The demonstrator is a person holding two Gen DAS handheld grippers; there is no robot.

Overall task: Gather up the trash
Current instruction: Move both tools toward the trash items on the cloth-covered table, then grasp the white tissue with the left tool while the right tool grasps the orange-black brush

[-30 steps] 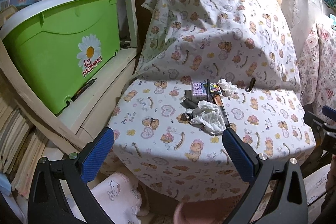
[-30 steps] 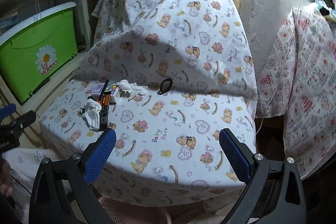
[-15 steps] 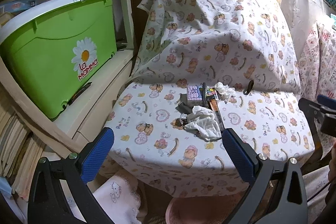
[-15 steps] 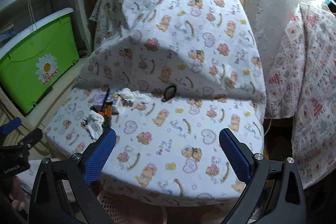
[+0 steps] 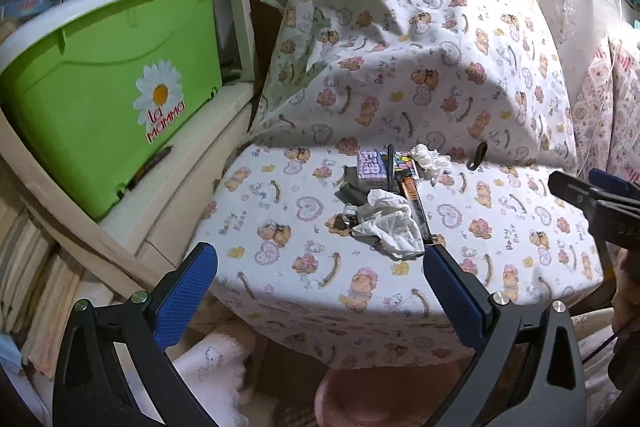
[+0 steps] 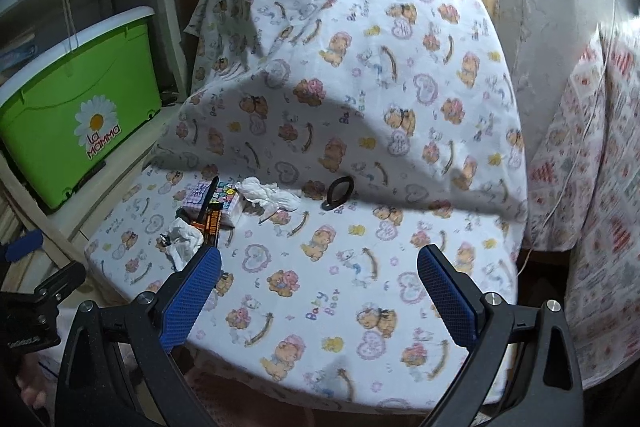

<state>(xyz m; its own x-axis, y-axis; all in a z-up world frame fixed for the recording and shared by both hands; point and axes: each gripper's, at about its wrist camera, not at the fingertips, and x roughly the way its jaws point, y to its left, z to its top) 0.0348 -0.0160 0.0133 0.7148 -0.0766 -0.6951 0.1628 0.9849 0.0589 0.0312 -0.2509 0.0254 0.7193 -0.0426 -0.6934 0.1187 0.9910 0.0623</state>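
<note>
Now both the left gripper (image 5: 320, 291) and right gripper (image 6: 320, 291) hover with jaws spread wide, holding nothing. Crumpled tissue (image 5: 390, 223) lies on the bear-print sheet (image 5: 500, 227), touching a small patterned box (image 5: 372, 167).

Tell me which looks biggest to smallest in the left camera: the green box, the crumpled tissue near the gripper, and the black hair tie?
1. green box, by far the biggest
2. crumpled tissue
3. black hair tie, the smallest

The hair tie lies farther back, so it looks a bit smaller than it is.

L gripper (image 5: 320, 291) jaws wide apart, R gripper (image 6: 320, 291) likewise, both empty
</note>
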